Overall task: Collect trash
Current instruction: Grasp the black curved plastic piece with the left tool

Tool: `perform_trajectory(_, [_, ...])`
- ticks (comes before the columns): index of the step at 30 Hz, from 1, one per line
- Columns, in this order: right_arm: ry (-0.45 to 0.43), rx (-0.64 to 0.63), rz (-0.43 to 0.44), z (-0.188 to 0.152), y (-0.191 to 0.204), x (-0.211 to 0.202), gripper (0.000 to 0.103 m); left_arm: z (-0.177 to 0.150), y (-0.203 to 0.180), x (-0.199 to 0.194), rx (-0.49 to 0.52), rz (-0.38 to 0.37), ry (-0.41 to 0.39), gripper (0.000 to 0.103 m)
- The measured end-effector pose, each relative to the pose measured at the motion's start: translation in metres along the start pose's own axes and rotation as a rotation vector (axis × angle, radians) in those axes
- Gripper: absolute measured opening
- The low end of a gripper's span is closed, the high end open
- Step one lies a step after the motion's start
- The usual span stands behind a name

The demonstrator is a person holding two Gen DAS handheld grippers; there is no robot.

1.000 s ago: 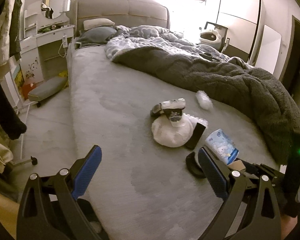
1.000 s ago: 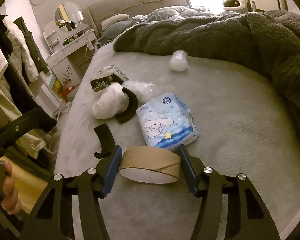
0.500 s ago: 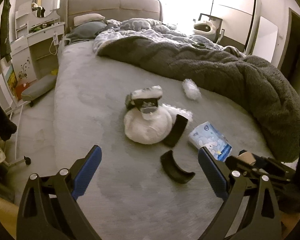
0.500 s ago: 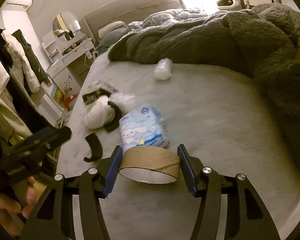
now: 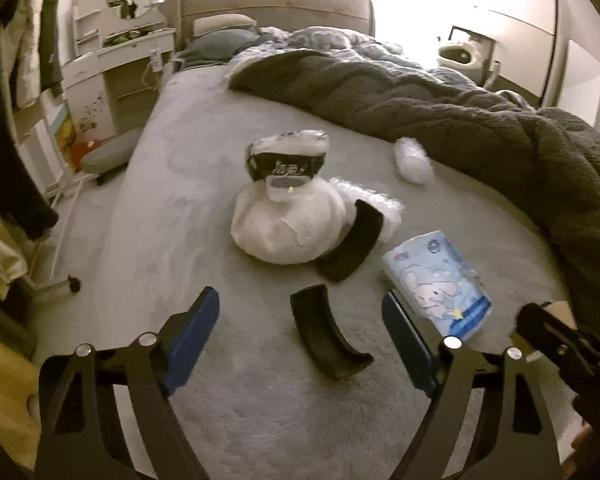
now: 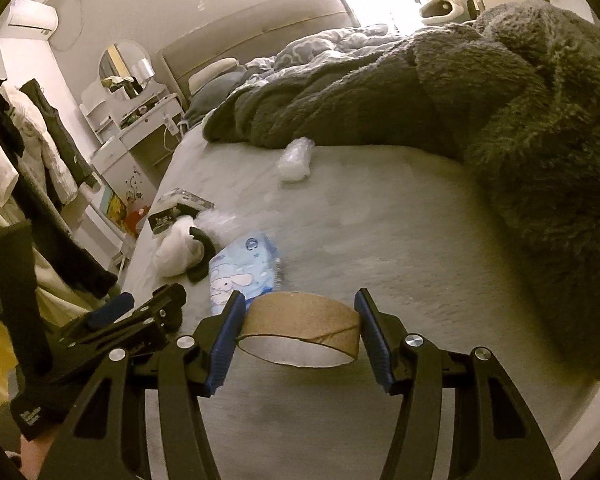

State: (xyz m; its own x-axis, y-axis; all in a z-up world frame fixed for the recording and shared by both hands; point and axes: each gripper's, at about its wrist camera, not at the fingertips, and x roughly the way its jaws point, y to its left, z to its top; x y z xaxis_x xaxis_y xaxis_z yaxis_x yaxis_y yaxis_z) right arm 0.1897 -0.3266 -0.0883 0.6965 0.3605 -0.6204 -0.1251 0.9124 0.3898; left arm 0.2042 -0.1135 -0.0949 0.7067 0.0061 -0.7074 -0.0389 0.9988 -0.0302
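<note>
Trash lies on the grey bed (image 5: pixel 204 208). A curved black plastic piece (image 5: pixel 326 334) sits between the fingers of my left gripper (image 5: pixel 300 320), whose jaws are closing with the pads still apart from it. Beyond it are a second black piece (image 5: pixel 354 240), a white bag (image 5: pixel 288 228) with a black-and-white packet (image 5: pixel 286 156) on top, a blue cartoon tissue pack (image 5: pixel 438 284) and a crumpled clear wrapper (image 5: pixel 412 160). My right gripper (image 6: pixel 300 320) is shut on a brown cardboard tape ring (image 6: pixel 300 326), held over the bed near the tissue pack (image 6: pixel 242 270).
A dark fluffy blanket (image 5: pixel 440 112) covers the right and far side of the bed. A white dressing table with a round mirror (image 5: pixel 120 52) and a grey stool (image 5: pixel 108 156) stand to the left, with clothes (image 6: pixel 40 148) hanging nearby.
My left gripper moved forward and down over the bed until the near black piece lay between its fingers, which narrowed. The right gripper drifted sideways with the cardboard ring in it.
</note>
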Motion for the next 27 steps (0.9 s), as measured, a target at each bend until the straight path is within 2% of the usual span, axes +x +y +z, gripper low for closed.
perform_trajectory(1, [0.001,0.003,0.003,0.000,-0.002,0.000,0.057,0.001,0.001,0.001,-0.007,0.007,0.002,0.083])
perform_trajectory(6, [0.003,0.008,0.012,0.000,-0.009,0.000,0.057,0.002,0.005,0.010,-0.058,0.018,0.040,0.064])
perform_trajectory(10, [0.004,0.012,0.020,0.000,-0.011,0.000,0.057,0.001,0.007,0.015,-0.091,0.013,0.062,0.054])
perform_trajectory(19, [0.006,0.009,0.030,0.001,-0.012,0.002,0.057,0.000,0.003,0.015,-0.069,-0.023,0.065,0.027])
perform_trajectory(27, [-0.003,-0.009,0.036,0.002,-0.005,0.001,0.057,0.002,0.007,0.010,-0.077,-0.068,0.068,0.023])
